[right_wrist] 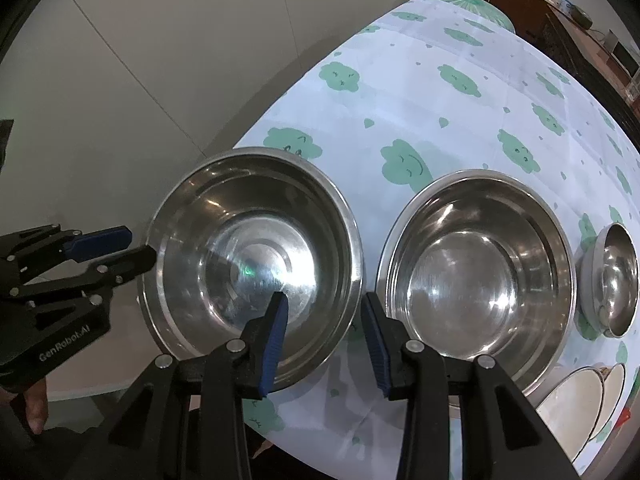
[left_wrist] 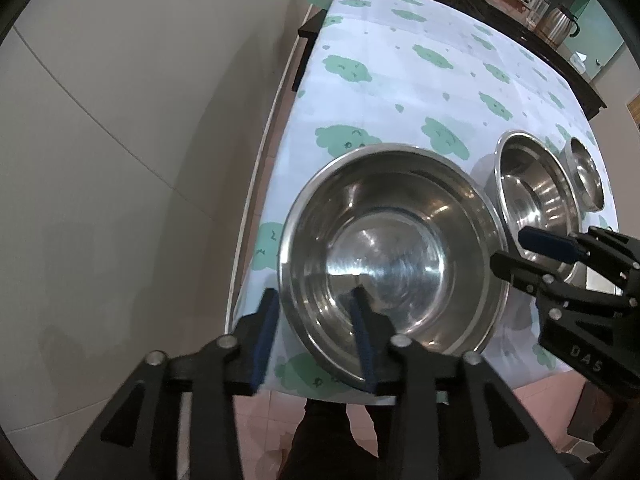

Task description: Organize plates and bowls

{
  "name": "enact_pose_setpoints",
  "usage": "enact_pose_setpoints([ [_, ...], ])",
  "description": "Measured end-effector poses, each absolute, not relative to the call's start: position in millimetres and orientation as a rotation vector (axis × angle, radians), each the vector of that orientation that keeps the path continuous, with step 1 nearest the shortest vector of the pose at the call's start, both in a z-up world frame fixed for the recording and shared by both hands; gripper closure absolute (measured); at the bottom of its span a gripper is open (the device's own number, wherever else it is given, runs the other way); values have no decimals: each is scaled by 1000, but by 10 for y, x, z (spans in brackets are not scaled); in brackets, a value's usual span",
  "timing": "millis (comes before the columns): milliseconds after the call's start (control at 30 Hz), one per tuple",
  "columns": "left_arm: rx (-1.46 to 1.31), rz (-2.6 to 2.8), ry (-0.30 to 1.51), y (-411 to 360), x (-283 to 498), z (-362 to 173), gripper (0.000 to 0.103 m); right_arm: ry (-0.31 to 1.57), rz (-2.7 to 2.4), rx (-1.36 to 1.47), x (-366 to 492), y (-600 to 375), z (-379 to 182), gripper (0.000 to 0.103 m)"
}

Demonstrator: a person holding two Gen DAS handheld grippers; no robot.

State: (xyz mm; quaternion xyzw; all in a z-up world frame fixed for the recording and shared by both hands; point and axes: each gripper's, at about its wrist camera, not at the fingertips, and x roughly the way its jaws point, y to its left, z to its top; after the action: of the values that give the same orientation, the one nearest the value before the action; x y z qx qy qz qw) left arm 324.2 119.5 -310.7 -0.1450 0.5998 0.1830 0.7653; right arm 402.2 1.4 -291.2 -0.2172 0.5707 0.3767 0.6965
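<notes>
A large steel bowl (left_wrist: 394, 248) (right_wrist: 256, 264) sits at the table's near left corner. My left gripper (left_wrist: 316, 332) is open and straddles its near-left rim, one finger inside and one outside. My right gripper (right_wrist: 326, 340) is open and straddles the same bowl's right rim, one finger inside and the other between the bowls; it shows in the left wrist view (left_wrist: 516, 252). A second steel bowl (right_wrist: 478, 276) (left_wrist: 536, 200) stands to the right. A small steel bowl (right_wrist: 614, 280) (left_wrist: 586, 174) sits on a plate beyond it.
White plates (right_wrist: 576, 404) lie at the near right edge. The table has a white cloth with green clouds (right_wrist: 460, 92). A wall (left_wrist: 120, 120) runs along its left side. A dark sideboard with a steel kettle (left_wrist: 558, 24) stands behind.
</notes>
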Motion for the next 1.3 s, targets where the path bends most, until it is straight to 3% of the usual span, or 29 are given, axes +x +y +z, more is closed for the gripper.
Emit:
enact_pose_setpoints([
  [133,-320,399,1294,1203,3256,-3078,49,1259,839,-462,4040,-28,-2858,52],
  [333,-307,394,1284,1170,3318,-3042,41,1246,837,-438,4063,-86,-2800,52],
  [1300,-194,289,1283,757,3866,-2942,36,1238,698,-338,4459,-639,-2740,51],
])
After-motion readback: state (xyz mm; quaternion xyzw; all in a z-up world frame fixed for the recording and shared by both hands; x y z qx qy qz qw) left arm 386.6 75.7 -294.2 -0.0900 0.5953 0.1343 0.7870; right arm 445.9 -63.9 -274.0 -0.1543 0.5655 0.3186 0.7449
